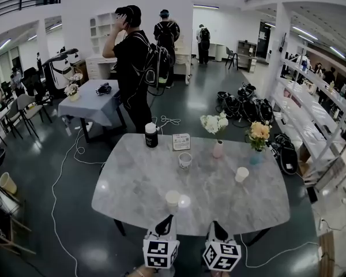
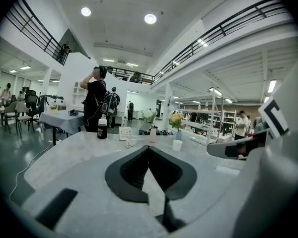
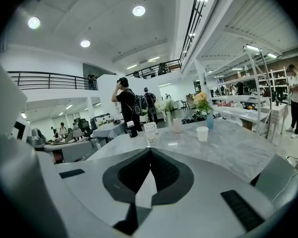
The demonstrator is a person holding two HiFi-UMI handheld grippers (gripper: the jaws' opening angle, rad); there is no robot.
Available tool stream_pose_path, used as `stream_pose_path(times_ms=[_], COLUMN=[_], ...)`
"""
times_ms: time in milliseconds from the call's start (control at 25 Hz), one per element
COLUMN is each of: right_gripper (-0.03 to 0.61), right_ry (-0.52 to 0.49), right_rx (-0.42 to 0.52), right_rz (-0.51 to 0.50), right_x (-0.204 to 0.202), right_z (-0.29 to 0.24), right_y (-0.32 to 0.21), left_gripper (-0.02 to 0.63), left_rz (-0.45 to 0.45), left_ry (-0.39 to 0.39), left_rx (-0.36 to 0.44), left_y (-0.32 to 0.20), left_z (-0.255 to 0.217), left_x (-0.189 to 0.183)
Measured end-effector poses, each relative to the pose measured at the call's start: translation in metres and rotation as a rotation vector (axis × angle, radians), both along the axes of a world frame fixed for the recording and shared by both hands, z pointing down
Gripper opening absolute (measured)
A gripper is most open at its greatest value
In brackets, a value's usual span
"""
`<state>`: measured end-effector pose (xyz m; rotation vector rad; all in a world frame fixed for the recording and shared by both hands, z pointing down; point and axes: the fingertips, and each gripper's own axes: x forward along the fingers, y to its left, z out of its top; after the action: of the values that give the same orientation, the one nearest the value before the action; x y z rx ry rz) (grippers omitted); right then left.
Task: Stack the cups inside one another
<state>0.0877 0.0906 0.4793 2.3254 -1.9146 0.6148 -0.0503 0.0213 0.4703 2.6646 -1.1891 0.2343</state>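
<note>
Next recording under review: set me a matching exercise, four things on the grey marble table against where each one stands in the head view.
Things:
1. black bottle with a white cap
2. pale pink vase of white flowers
3. plain white paper cup
4. cream paper cup

Places:
A. by the near edge of the table
B. far left, beside the white sign card
C. right side, in front of the blue vase of yellow flowers
D. far side, between the sign card and the blue vase

Pairs: 1-B, 2-D, 3-C, 4-A.
</note>
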Motion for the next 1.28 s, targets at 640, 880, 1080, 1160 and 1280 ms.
stream_pose_path(times_ms=[640,880,1080,1160,1280], right_gripper=[0.006,0.006,0.006,0.006,0.006], right_ry=[0.024,0.026,0.019,0.008,-0.011], right_rx=[-0.040,-0.057,-0.065,-0.072,-0.086], right_rz=[-0.048,-0.056,-0.079,-0.088,-0.101], right_x=[0.008,0.010,0.007,0.006,0.007], right_z=[0.000,0.003,0.007,0.011,0.021], right_y=[-0.130,-0.166,-0.191,-0.195,-0.200], left_gripper=[-0.005,-0.005,-0.005,-0.005,-0.005], left_rz=[-0.040,-0.062,-0.082,-0.091,-0.096], left_ry=[0.012,0.021,0.017,0.011,-0.011], left_rx=[-0.065,-0.083,-0.115,-0.134,-0.139], left_y=[-0.125,-0.163,-0.186,-0.188,-0.188], left_z=[0.014,0.017,0.029,0.036,0.042], left_x=[0.008,0.005,0.005,0.004,0.004])
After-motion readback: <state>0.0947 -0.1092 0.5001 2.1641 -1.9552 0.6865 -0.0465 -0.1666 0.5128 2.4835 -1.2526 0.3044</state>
